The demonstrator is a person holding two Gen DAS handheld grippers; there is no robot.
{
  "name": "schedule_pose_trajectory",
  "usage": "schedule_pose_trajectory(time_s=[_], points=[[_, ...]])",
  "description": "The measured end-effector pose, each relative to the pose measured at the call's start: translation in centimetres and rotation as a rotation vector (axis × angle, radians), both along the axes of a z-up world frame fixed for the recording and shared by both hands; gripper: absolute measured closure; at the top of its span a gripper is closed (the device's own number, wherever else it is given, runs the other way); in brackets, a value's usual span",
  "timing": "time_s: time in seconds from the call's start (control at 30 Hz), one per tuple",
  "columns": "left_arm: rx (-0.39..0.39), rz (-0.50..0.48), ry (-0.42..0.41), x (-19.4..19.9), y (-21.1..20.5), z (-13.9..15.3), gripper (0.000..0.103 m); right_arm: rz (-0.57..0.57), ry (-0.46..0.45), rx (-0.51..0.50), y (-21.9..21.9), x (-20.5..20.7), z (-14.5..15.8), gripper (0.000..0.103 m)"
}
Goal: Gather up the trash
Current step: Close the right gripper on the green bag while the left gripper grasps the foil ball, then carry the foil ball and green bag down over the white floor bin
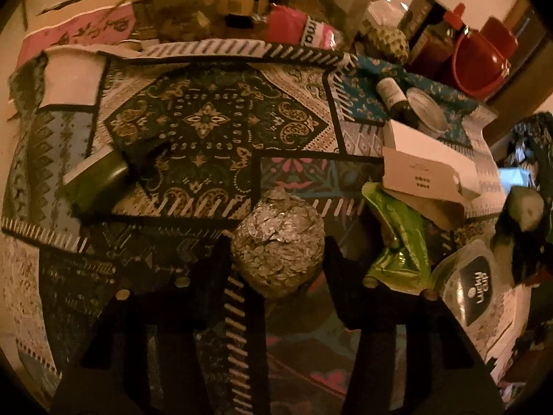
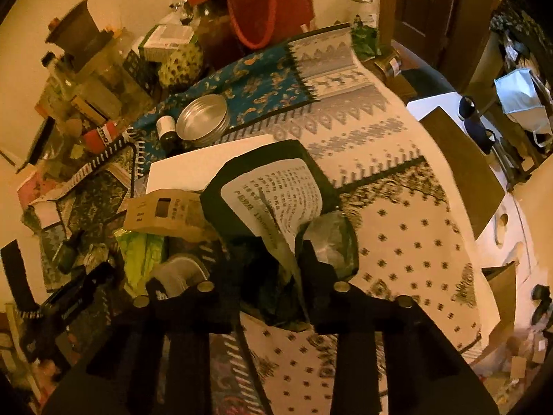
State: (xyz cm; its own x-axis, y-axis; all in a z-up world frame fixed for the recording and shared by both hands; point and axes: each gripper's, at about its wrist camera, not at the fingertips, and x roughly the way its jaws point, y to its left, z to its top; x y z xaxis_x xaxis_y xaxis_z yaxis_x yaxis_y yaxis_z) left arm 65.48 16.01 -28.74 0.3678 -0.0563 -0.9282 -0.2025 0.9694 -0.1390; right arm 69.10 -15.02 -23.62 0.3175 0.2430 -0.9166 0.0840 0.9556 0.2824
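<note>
A crumpled foil ball (image 1: 278, 242) rests on the patterned tablecloth (image 1: 214, 121). My left gripper (image 1: 276, 247) points steeply down at it, and both black fingers press against its sides. In the right wrist view a crumpled dark green packet (image 2: 273, 200) with a white printed label lies on a pile of boxes. My right gripper (image 2: 269, 263) stands narrow, with the packet's lower folds pinched between its fingers. A clear wrinkled part of the packet bulges past the right finger (image 2: 311, 259).
Beside the foil ball lie a bright green wrapper (image 1: 397, 235), a white box (image 1: 425, 173), a clear pouch with a black label (image 1: 473, 287) and a dark tin (image 1: 96, 180). A metal tin (image 2: 202, 119), a brown carton (image 2: 162, 214) and a red bag (image 2: 269, 7) crowd the back. The table's edge (image 2: 477, 311) drops off on the right.
</note>
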Motion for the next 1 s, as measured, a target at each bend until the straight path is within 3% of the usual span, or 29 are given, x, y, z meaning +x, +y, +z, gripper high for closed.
schedule_pose_trajectory(time_s=[0.13, 0.4, 0.7, 1.0], points=[[0.005, 0.021, -0.039, -1.5, -0.3, 2.4, 0.051, -0.009, -0.038, 0.025, -2.3, -1.9, 1.6, 0.08], [0.021, 0.04, -0.231, -7.3, -3.3, 10.5, 0.051, 0.018, -0.179, 0.054, -6.1, -6.7, 6.8, 0.08], [0.052, 0.063, -0.478, -18.2, -10.2, 19.4, 0.052, 0.113, -0.368, 0.067, -9.2, -14.5, 13.2, 0.081], [0.086, 0.076, -0.618, -28.3, -16.2, 25.3, 0.052, 0.213, -0.483, 0.112, -11.4, -20.8, 17.2, 0.081]])
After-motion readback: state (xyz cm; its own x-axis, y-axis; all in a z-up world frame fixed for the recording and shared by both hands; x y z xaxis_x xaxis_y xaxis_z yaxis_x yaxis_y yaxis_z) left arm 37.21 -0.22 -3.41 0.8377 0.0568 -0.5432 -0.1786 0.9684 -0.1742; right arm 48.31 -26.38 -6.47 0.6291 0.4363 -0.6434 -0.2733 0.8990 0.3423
